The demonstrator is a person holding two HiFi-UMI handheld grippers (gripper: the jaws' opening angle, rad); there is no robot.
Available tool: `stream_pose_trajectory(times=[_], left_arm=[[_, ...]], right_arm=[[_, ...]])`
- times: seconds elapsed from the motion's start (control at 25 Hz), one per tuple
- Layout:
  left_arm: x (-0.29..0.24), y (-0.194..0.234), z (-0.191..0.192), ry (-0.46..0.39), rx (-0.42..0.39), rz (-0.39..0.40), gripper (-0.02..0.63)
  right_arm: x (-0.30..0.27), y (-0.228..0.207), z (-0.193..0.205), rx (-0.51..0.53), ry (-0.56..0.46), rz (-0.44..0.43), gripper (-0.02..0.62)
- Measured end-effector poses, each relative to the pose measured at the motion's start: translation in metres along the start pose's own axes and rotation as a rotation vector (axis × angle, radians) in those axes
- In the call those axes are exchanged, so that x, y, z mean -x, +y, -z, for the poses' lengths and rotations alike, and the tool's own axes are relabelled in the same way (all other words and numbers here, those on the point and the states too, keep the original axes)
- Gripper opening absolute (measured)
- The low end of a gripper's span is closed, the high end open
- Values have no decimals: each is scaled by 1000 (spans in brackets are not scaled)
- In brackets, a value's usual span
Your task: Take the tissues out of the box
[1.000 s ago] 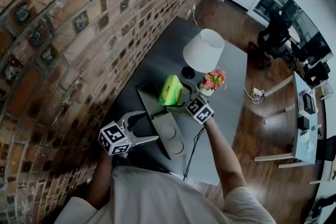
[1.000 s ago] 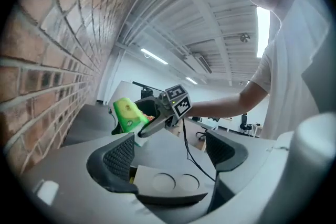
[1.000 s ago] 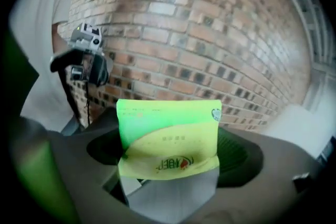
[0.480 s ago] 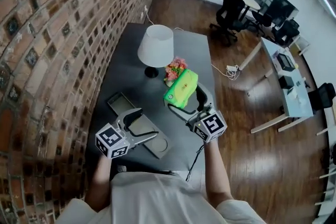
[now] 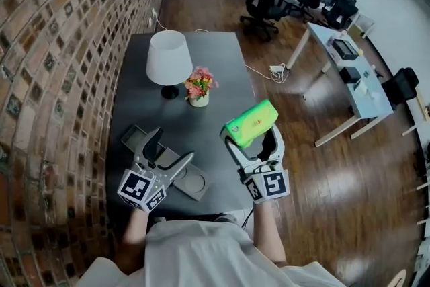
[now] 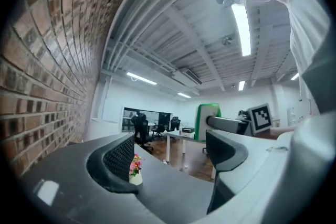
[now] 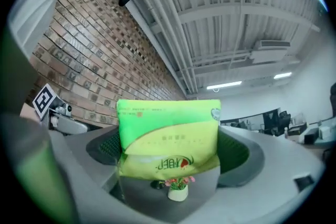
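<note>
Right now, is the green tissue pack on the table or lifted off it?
Lifted off. The right tongs clamp the pack by its sides, and the flowers on the table show under its bottom edge.

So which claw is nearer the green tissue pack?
Right. The right claw holds the tissue pack between its jaws, lifted off the table. The left claw is open and empty, away to the pack's left, above the table.
</note>
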State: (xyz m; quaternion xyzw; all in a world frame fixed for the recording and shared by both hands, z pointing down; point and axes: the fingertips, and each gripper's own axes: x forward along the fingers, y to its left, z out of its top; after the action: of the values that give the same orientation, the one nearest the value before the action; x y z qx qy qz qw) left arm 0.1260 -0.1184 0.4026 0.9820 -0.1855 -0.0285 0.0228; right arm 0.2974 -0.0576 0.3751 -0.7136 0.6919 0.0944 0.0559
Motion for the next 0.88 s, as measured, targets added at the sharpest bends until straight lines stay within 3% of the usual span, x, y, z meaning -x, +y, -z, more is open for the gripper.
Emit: stream_pose_trajectory(times=[0.24,0.4,0.68,0.88], left_arm=[[14,36,-3,-45,-64,-281,407],[32,56,4,-43,-114,-439,407],[48,79,13,-38,-96,-536,407],[56,82,16,-42,-82,-566,400]], right_arm=[[26,3,19,14,28,83,543],[23,9,35,-11,63,76,543],[-1,30,36,18,76,-3,543],[-12,34,39,65,106,-12,543]])
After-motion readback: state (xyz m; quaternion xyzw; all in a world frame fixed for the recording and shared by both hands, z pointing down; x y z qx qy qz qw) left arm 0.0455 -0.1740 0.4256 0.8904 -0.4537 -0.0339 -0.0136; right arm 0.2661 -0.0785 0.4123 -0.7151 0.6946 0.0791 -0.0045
